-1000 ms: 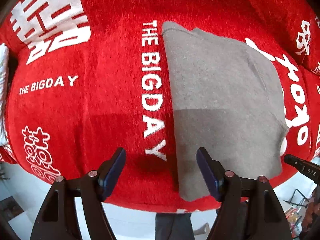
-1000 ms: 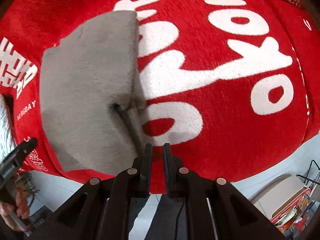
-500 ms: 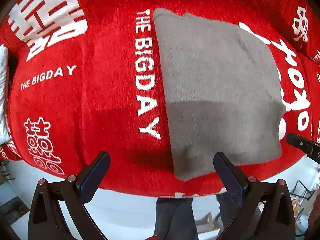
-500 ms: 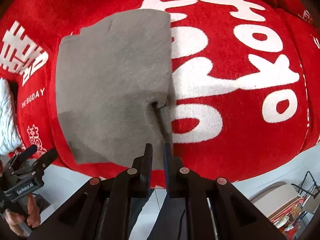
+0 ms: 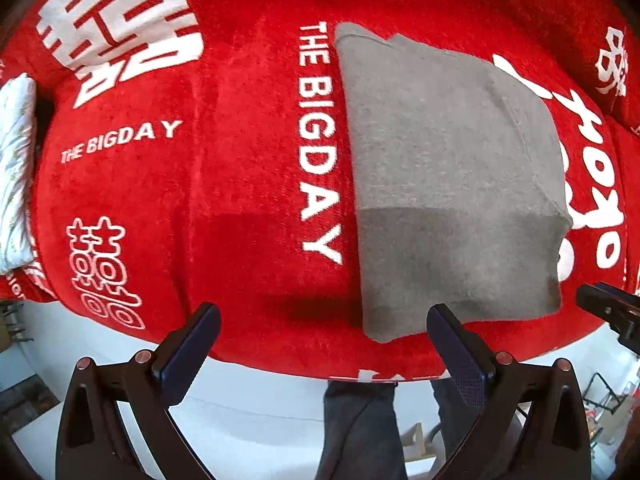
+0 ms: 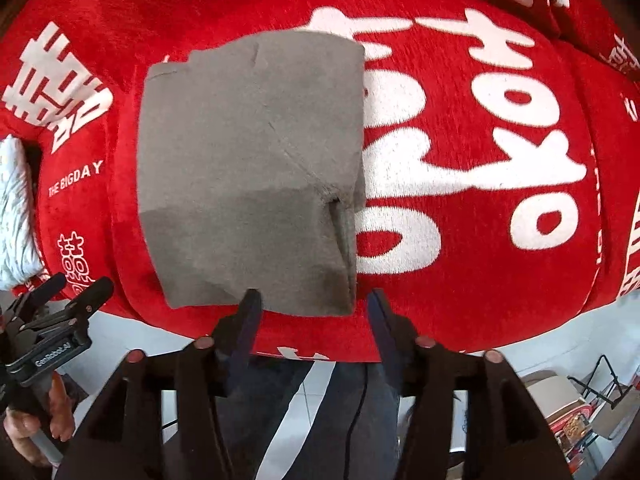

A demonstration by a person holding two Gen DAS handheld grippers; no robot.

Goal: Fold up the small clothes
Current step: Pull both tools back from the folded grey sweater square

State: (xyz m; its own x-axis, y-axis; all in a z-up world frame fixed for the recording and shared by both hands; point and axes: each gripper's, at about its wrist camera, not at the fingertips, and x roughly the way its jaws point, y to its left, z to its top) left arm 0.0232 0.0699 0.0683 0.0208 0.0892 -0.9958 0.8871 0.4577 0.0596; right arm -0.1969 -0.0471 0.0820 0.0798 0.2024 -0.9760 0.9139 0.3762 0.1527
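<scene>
Since a second ago your right gripper [image 6: 314, 306] has let go: its fingers, which were pressed together by the grey cloth's fold, now stand apart, and it has pulled back toward the near edge of the red blanket [image 6: 500, 272]. Your left gripper [image 5: 320, 328] has spread wider too and holds nothing.

You have the folded grey garment [image 5: 448, 184] lying flat on the blanket, just right of the white "THE BIGDAY" lettering [image 5: 318, 140] in the left wrist view. Its near left corner sits between your left fingers, closer to the right one, with no contact visible. In the right wrist view the garment [image 6: 248, 172] spreads ahead and to the left; its near edge lies just beyond your right fingertips [image 6: 250, 300], and the left fingertip overlaps that edge in the picture, though whether it touches cannot be told. A small pucker marks the cloth's right edge. A pale patterned fabric [image 5: 14, 168] lies at the blanket's far left.
</scene>
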